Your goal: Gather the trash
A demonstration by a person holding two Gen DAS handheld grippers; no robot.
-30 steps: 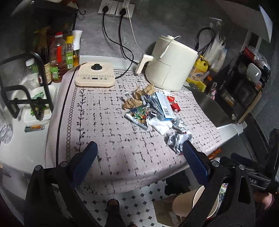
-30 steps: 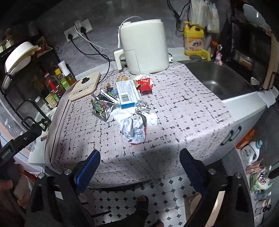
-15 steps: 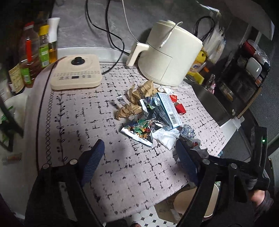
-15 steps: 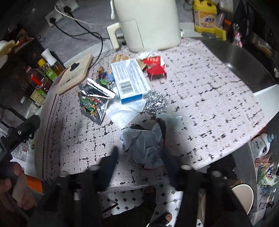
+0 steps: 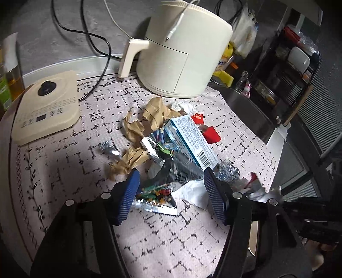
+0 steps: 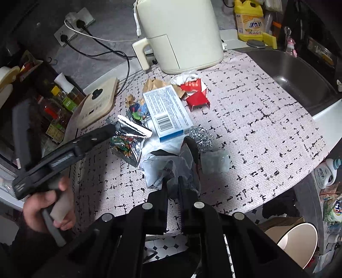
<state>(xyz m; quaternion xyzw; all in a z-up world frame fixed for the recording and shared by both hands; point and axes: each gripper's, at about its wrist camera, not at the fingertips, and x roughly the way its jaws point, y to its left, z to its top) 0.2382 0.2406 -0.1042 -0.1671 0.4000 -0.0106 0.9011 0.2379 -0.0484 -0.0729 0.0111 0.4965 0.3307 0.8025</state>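
Trash lying mid-bench: crumpled grey bag (image 6: 168, 166) being pinched between the pressed-in fingers of the right gripper (image 6: 172, 184), close to the bench's (image 6: 267, 132) front edge. Left gripper (image 5: 171, 190) hovering, fingers spread, over the foil snack packet (image 5: 156, 197). Blue barcoded box (image 6: 166, 111) sitting behind; bare patterned cloth stretching rightward to the sink (image 6: 299, 74). Yellow detergent bottle (image 6: 249, 19) showing Chinese lettering.

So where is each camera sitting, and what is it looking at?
Left wrist: sits on the left gripper, looking down at the trash; its open blue-padded fingers straddle the colourful foil wrapper.
Right wrist: sits on the right gripper, shut on the grey crumpled bag; the person's left hand shows too.
Both see: the blue-and-white box and the cream air fryer.
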